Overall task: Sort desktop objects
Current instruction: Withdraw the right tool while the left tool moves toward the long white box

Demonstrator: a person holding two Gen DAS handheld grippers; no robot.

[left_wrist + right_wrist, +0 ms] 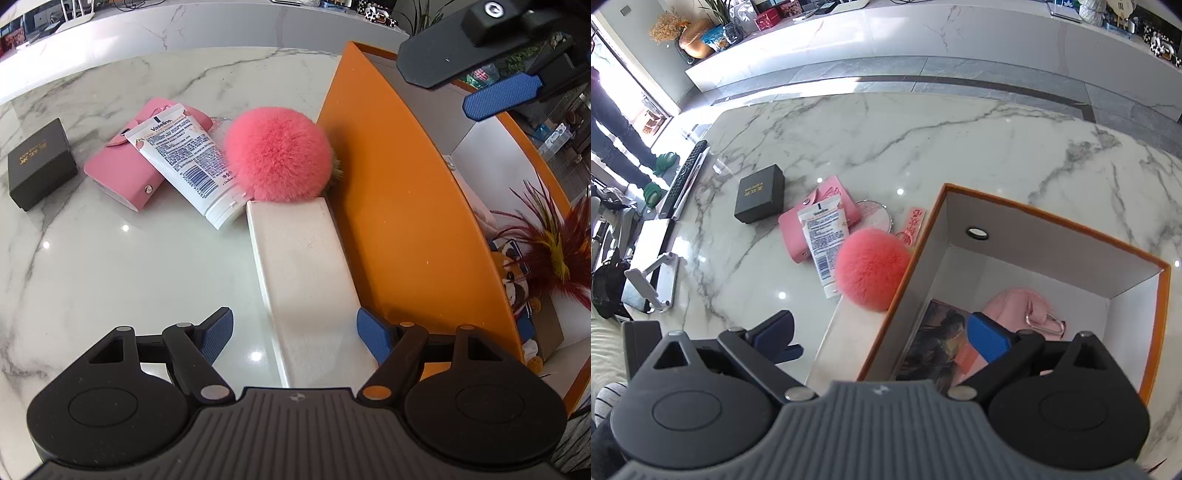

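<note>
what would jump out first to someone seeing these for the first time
Probably the fluffy pink pom-pom, pressed against the outer wall of the orange box. Next, the pink wallet with a white tube lying across it, left of the pom-pom on the marble table.

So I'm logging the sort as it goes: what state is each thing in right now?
Orange box: open, pink pouch and picture card inside.
Pink pompom: on the table, against the box.
Lotion tube: lying across the pink wallet, capped.
Black box: closed.
White case: closed, between the left tool's open fingers.
Right tool: open, empty.
</note>
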